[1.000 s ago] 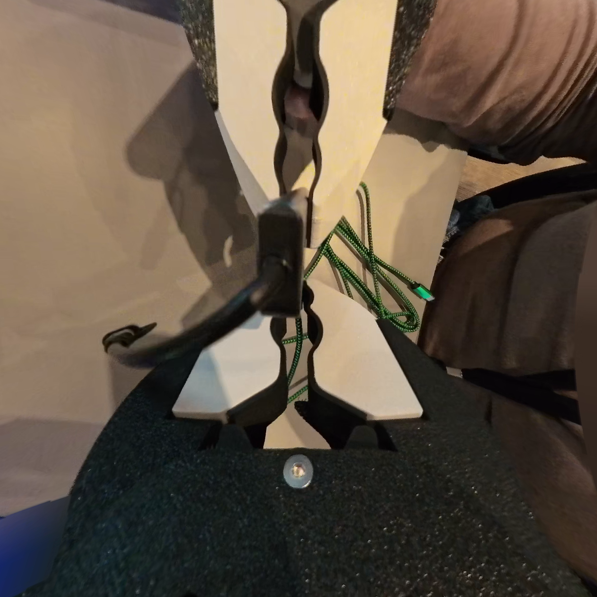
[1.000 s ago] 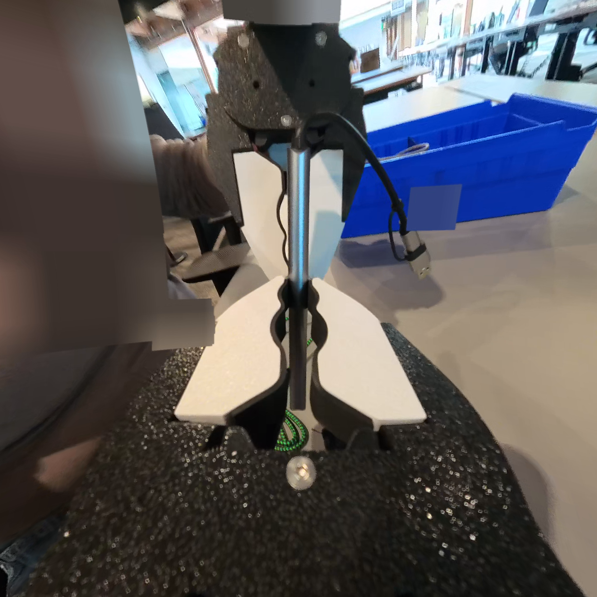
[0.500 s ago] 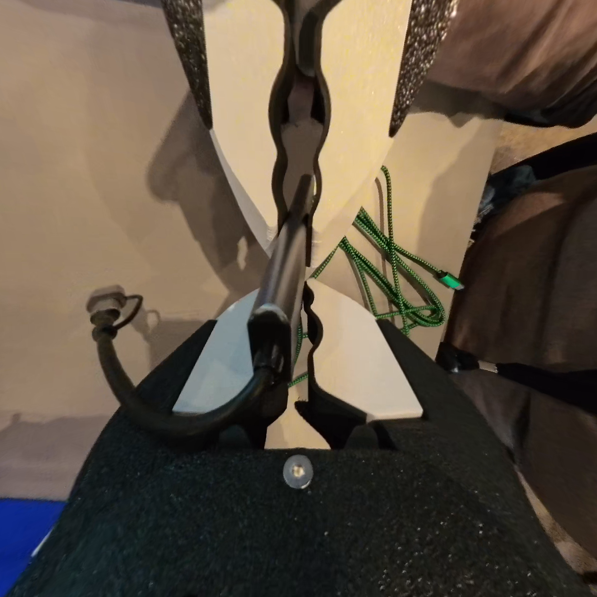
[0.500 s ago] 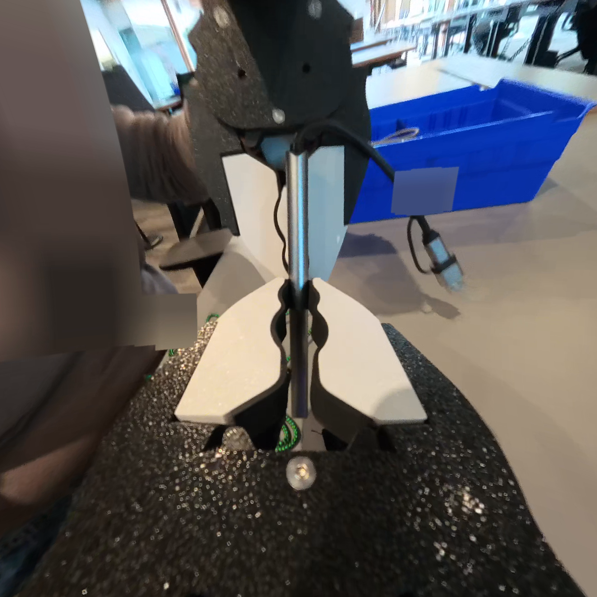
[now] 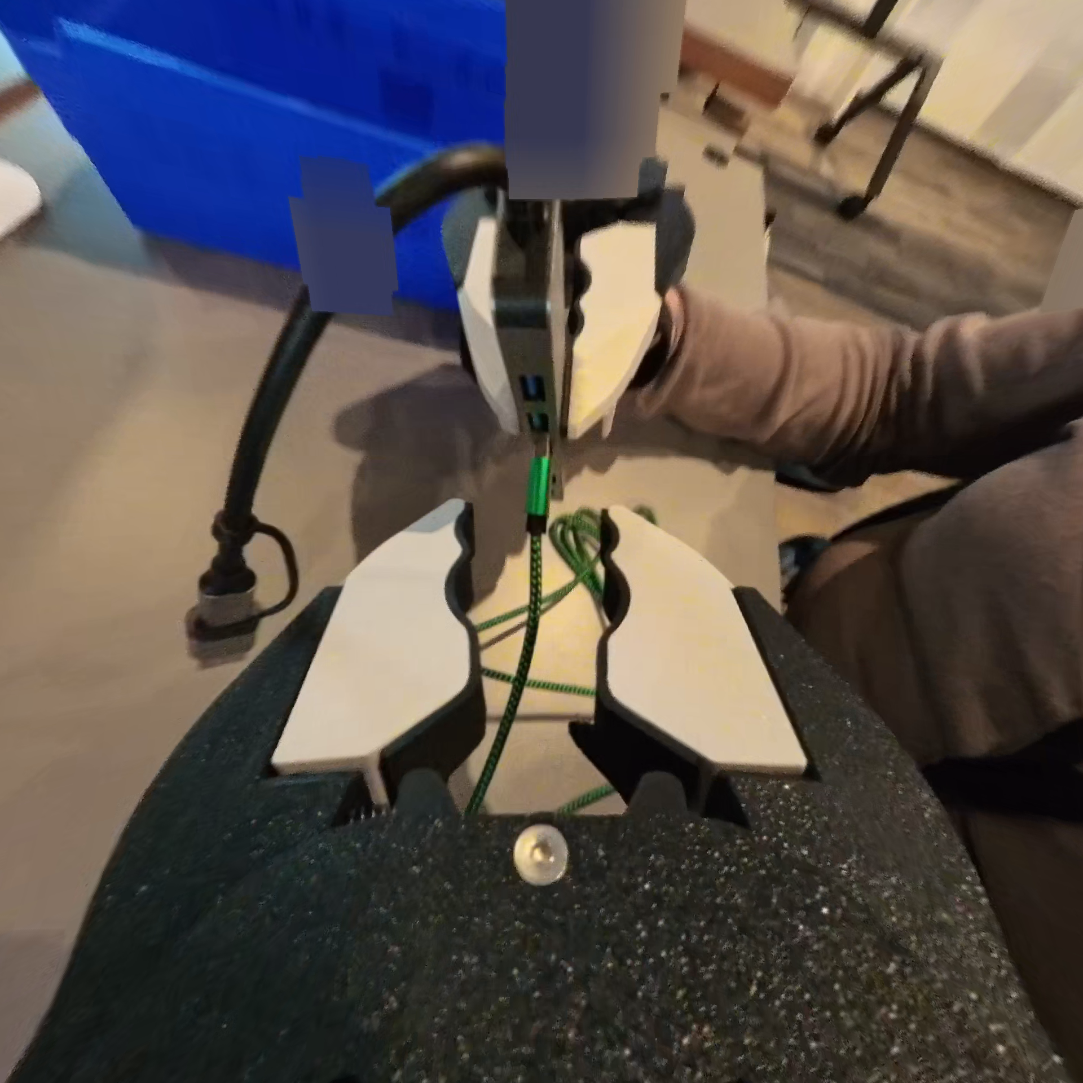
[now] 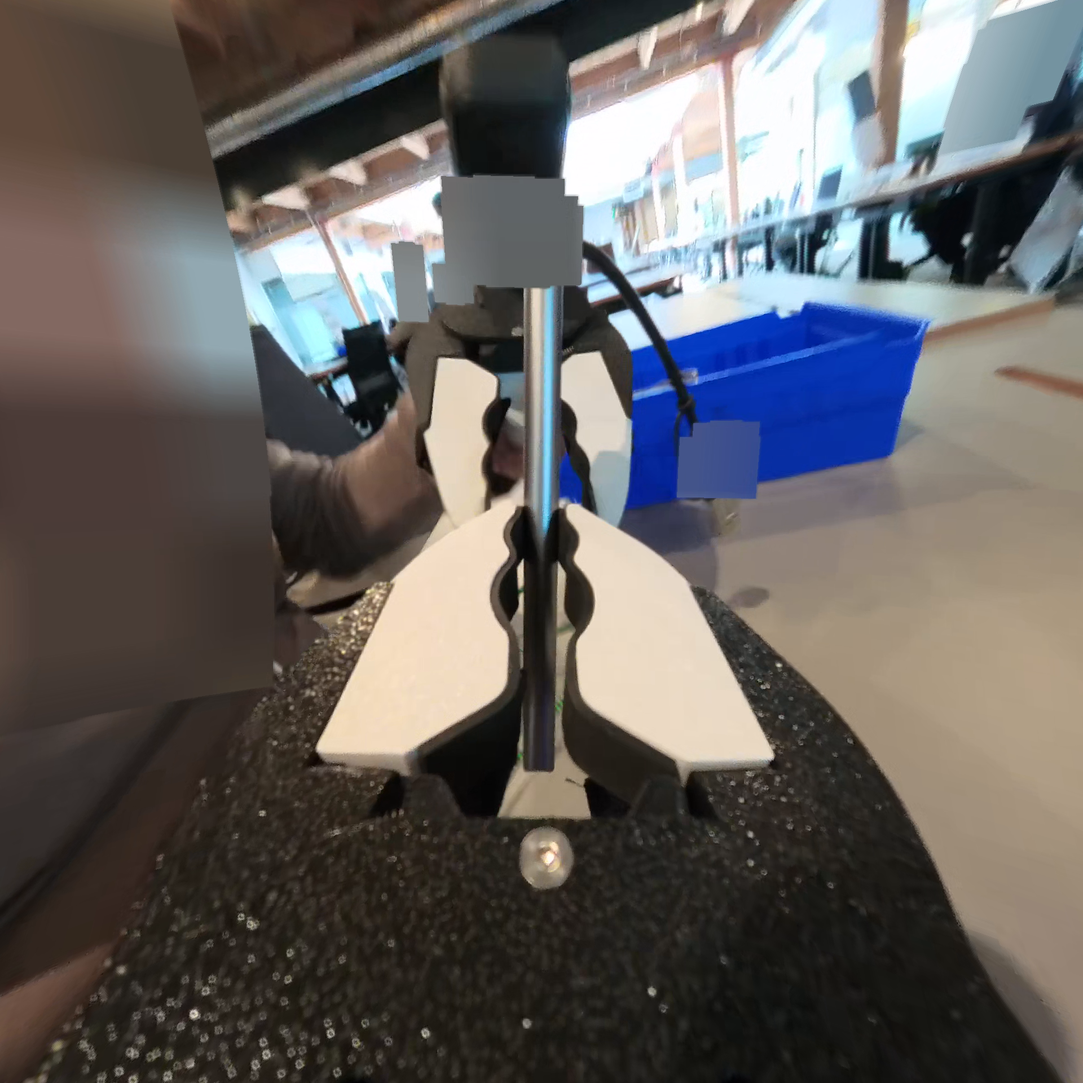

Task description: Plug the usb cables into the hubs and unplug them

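My right gripper (image 6: pixel 542 516) is shut on a slim grey USB hub (image 6: pixel 539 410) and holds it edge-on above the table. In the left wrist view the hub (image 5: pixel 524 328) sits between the right gripper's white fingers (image 5: pixel 609 328), with its blue ports facing me. A green braided USB cable (image 5: pixel 521 656) rises from the table, and its green plug (image 5: pixel 539 486) is in the hub's lowest port. My left gripper (image 5: pixel 538 513) is open and empty, with its jaws on either side of the plug and not touching it. The hub's black lead (image 5: pixel 258 422) hangs left, and its connector (image 5: pixel 225 598) is near the table.
A blue plastic bin (image 5: pixel 205 129) stands on the grey table (image 5: pixel 117 469) behind the hub; it also shows in the right wrist view (image 6: pixel 820 375). A person's brown sleeve (image 5: pixel 820 375) reaches in from the right. The table edge and chair legs (image 5: pixel 879 117) lie beyond. Left and right tips are no more than a few centimetres apart.
My left gripper has let go of the hub, opened and drawn back. The hub stays in my right gripper. The green cable's plug now sits in the hub's port.
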Action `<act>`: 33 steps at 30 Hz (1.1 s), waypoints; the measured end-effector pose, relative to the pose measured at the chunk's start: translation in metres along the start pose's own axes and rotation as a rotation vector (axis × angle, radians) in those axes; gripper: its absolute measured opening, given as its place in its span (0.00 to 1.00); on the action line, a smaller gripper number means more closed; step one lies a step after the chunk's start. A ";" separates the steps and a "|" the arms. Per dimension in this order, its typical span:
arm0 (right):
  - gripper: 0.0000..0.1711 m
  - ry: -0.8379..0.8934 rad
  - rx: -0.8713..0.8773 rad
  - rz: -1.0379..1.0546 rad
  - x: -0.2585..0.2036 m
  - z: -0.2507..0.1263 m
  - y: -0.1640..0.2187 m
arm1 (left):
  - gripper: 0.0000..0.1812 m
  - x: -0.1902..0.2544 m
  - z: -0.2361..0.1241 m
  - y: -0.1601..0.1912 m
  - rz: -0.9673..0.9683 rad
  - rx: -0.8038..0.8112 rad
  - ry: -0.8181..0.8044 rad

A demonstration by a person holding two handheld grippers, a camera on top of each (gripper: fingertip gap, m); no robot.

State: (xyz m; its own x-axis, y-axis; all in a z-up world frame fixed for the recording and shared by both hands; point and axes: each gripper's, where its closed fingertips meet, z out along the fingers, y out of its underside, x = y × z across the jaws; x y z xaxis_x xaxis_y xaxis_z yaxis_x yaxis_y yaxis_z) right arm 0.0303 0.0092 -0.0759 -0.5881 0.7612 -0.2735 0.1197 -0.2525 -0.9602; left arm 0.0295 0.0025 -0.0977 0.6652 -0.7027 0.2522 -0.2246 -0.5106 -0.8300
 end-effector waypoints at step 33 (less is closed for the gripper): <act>0.05 0.113 0.205 -0.042 0.007 -0.011 -0.037 | 0.11 -0.015 -0.014 -0.044 0.063 0.355 -0.003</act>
State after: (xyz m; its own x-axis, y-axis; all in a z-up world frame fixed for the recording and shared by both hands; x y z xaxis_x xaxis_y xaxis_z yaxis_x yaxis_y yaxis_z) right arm 0.0303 0.0307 -0.0433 -0.4941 0.8330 -0.2490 -0.0746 -0.3259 -0.9424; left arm 0.0193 0.0288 -0.0580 0.6603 -0.7254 0.1943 -0.0041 -0.2622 -0.9650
